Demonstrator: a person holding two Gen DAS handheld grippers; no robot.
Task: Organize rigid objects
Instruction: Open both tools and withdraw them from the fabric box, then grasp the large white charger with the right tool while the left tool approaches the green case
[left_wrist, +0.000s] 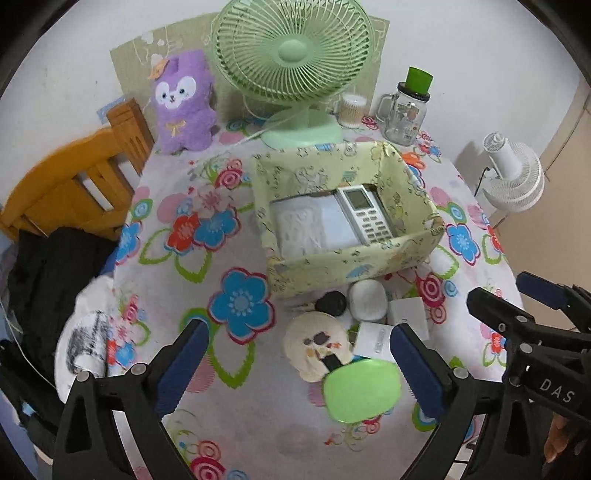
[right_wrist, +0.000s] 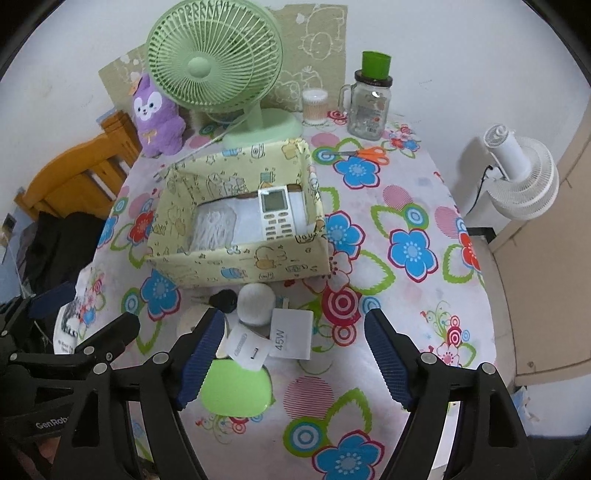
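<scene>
**Operator:** Left wrist view first. I see my left claw (left_wrist: 297, 369) spread wide with nothing pressed between its blue pads; the cream plush (left_wrist: 317, 345) and the green oval case (left_wrist: 362, 391) lie on the surface between the fingers, untouched as far as I can tell.

**Monitor:** Where is the box?

**Operator:** The yellow patterned box (left_wrist: 343, 266) sits mid-surface, in front of the green fan (left_wrist: 293, 62) at the far edge. A white remote (left_wrist: 365, 214) lies inside, against the box's right wall. Just in front of the box I see a black key fob (left_wrist: 331, 303), a white round pouch (left_wrist: 368, 300) and a white charger (left_wrist: 406, 312) clustered together.

**Monitor:** And the right wrist view?

**Operator:** My right claw (right_wrist: 295, 358) is also open and holds nothing. The charger marked 45W (right_wrist: 291, 338) lies between its fingers, apart from both pads, with a smaller white adapter (right_wrist: 246, 349) overlapping the green case (right_wrist: 236, 391). Orange scissors (right_wrist: 364, 153) lie near the far edge, by the glass mug (right_wrist: 369, 107).
</scene>
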